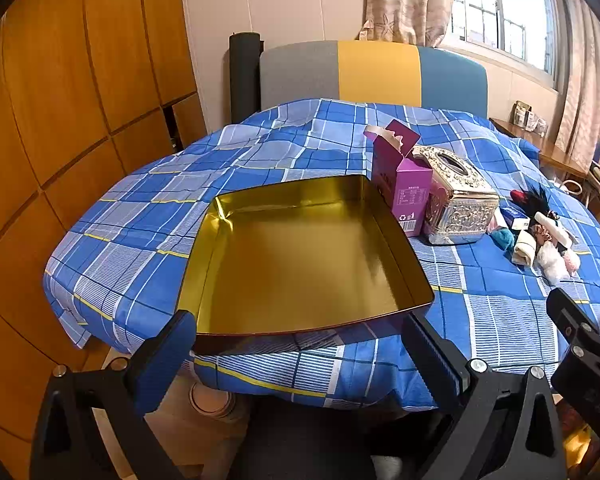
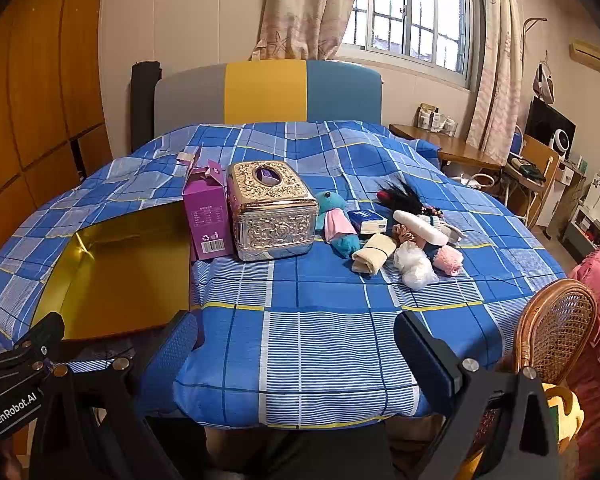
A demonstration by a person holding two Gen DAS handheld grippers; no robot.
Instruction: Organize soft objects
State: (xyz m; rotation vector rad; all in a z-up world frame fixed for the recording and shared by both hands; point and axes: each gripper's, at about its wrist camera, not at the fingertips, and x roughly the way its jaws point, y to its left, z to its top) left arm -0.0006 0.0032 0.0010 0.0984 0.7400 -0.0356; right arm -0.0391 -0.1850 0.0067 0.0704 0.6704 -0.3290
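Observation:
A shallow gold tin tray (image 1: 300,264) lies empty on the blue plaid bedsheet, also in the right wrist view (image 2: 112,276). A pile of soft objects sits to the right: a teal plush toy (image 2: 336,224), a cream folded cloth (image 2: 374,258), a white fluffy ball (image 2: 414,266), a pink puff (image 2: 448,260), a white roll (image 2: 418,226), a black feathery piece (image 2: 400,196) and a tissue pack (image 2: 368,220). The pile shows small in the left wrist view (image 1: 540,240). My left gripper (image 1: 300,340) is open and empty before the tray. My right gripper (image 2: 300,340) is open and empty at the bed's near edge.
A purple carton (image 2: 208,220) and an ornate silver tissue box (image 2: 272,210) stand between tray and pile. A wicker chair back (image 2: 556,328) is at the right. A wooden wardrobe (image 1: 60,120) is on the left. A headboard (image 2: 268,92) and desk (image 2: 448,144) lie behind.

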